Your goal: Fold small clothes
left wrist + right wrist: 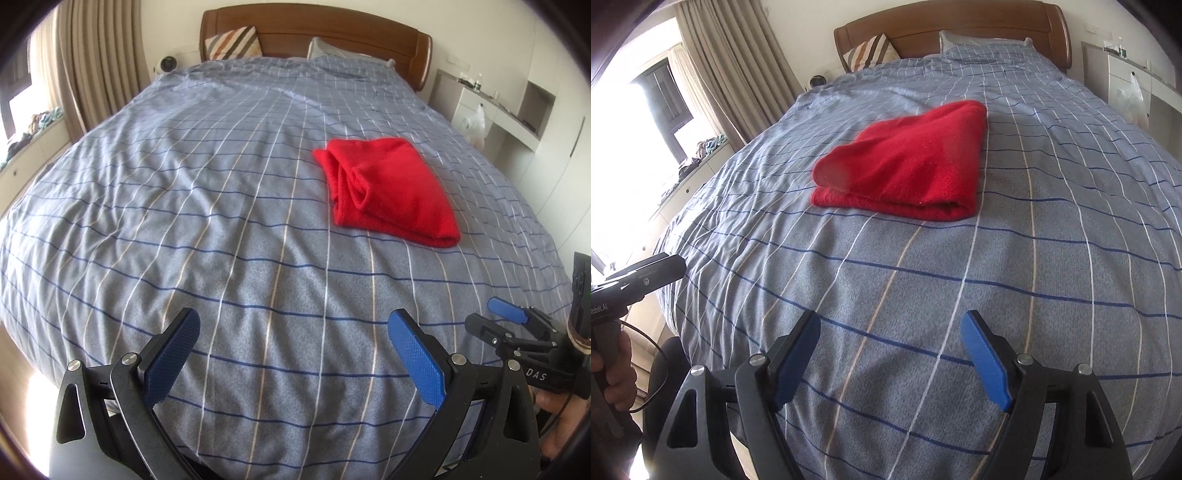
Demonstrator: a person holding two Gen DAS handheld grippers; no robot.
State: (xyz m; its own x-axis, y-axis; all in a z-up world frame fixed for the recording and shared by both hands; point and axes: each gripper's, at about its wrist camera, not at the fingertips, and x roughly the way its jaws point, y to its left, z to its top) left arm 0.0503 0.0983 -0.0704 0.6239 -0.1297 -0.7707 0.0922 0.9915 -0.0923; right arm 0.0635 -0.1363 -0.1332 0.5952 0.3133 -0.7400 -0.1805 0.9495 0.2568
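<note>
A red garment [388, 192] lies folded into a thick rectangle on the blue checked bed cover [221, 221]. In the right wrist view it [908, 166] sits ahead and slightly left. My left gripper [293, 339] is open and empty, low over the near part of the bed, well short of the garment. My right gripper [892, 343] is open and empty, also near the foot of the bed. The right gripper [517, 321] shows at the right edge of the left wrist view. The left gripper's body [639, 280] shows at the left edge of the right wrist view.
A wooden headboard [314, 33] and pillows [232, 44] stand at the far end. Curtains [99, 66] and a window sill with clutter are on the left. White shelving [509, 110] with a plastic bag is on the right.
</note>
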